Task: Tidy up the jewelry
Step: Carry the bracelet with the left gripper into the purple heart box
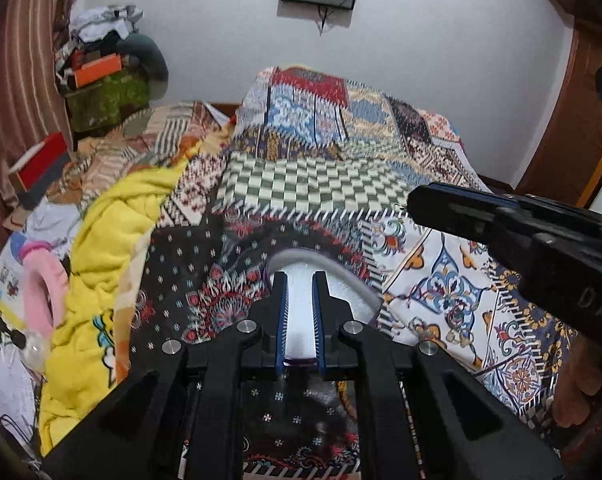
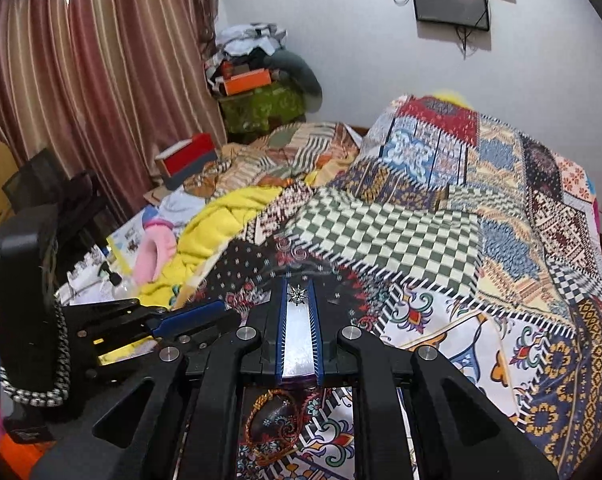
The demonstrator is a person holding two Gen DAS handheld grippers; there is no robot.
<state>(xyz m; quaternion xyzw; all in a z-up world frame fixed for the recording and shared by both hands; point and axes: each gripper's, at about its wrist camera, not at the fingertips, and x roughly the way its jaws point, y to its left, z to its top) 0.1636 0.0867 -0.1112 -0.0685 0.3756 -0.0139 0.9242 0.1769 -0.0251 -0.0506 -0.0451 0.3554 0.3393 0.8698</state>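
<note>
Right gripper [image 2: 299,296] pinches a star-shaped earring [image 2: 297,294] above the patchwork quilt [image 2: 421,240]; left gripper [image 1: 300,280] clamps a white pad [image 1: 301,320] over it; storing seems barely begun

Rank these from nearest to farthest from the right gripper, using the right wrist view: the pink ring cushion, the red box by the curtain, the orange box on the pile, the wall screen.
From the right gripper:
1. pink ring cushion, left, on the bed edge.
2. red box, farther left, beside the curtain.
3. orange box, in the corner pile.
4. wall screen, high on the far wall.
</note>
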